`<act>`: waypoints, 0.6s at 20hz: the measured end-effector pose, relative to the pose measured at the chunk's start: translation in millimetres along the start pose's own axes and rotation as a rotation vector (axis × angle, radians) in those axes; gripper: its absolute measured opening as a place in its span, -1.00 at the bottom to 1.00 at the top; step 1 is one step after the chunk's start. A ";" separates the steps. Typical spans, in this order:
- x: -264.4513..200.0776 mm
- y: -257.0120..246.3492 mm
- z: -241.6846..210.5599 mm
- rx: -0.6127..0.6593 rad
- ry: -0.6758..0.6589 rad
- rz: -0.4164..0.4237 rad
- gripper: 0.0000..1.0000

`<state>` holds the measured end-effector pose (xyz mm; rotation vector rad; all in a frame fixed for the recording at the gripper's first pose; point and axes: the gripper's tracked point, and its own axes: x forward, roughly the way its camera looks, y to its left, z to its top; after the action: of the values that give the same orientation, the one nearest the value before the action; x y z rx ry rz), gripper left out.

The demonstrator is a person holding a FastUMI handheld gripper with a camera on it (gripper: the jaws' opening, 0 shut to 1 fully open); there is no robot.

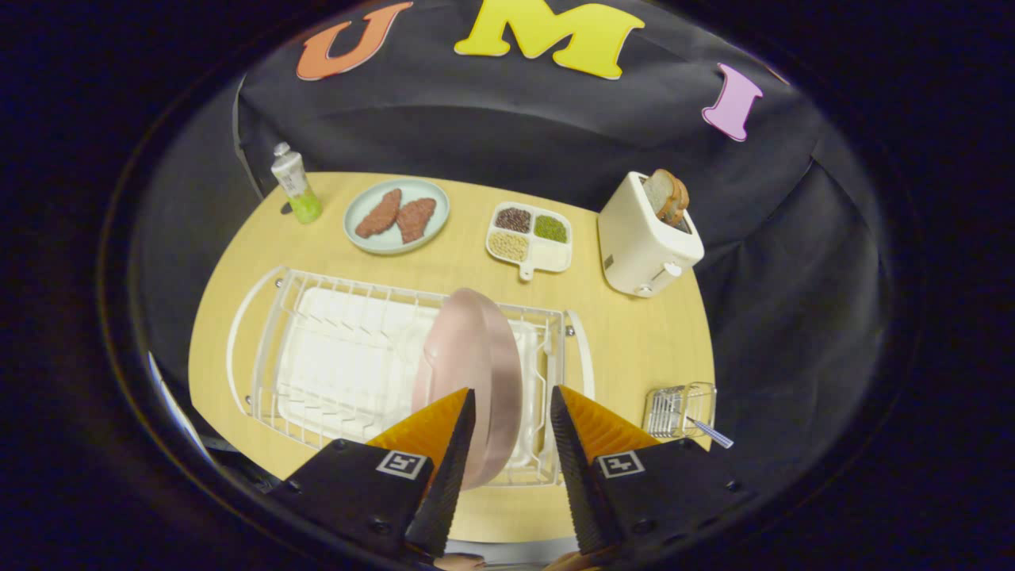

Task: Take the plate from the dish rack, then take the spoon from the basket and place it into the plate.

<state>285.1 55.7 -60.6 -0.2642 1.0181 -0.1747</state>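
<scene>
Hand-held gripper (511, 400) wide open at the rack (349, 361).
Rack: one upright plate (476, 357). Basket (678, 408) beside rack: one spoon (711, 433).

Pink plate (468, 373), white dish rack (333, 357) (wire), cream toaster (642, 242), pale wood table (634, 341)

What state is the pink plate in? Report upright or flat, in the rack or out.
Upright and in. The pink plate stands on edge in the dish rack, between the open gripper fingers, neither visibly pressing it.

The hand-held gripper (511, 396) hides the plate's (468, 357) lower edge; the spoon (708, 432) is barely discernible.
</scene>
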 end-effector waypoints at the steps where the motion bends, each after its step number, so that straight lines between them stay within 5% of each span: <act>1: -1.4 1.6 3.0 -0.019 0.011 -0.022 0.19; 3: 0.5 5.2 7.2 -0.027 0.021 -0.062 0.01; 5: 2.4 2.0 6.2 -0.018 0.036 -0.116 -0.51; 12: 4.7 -7.3 1.3 0.073 0.032 -0.201 -0.81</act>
<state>288.5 47.6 -61.6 -0.2979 1.0140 -0.3987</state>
